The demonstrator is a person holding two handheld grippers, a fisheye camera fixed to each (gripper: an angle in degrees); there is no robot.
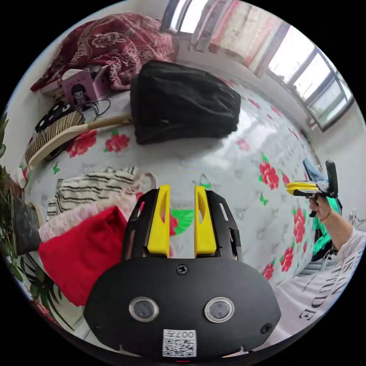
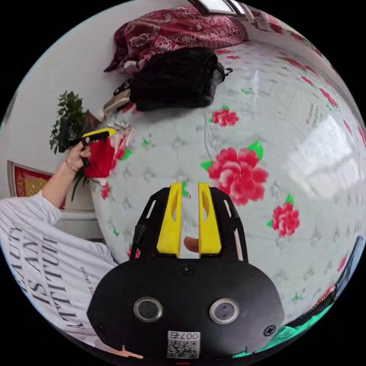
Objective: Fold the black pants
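Note:
The black pants lie in a folded bundle on the far side of the flowered bed cover, near the head of the bed. In the right gripper view the black pants sit at the top, far beyond the jaws. My left gripper hovers over the cover, jaws apart with nothing between them. My right gripper is also open and empty above the cover. Each gripper appears in the other's view, held in a hand: the right gripper and the left gripper.
A pile of a red garment, a pink one and a striped top lies near my left gripper. A wooden brush, a pink book and a dark red quilt lie beside the pants. A plant stands off the bed.

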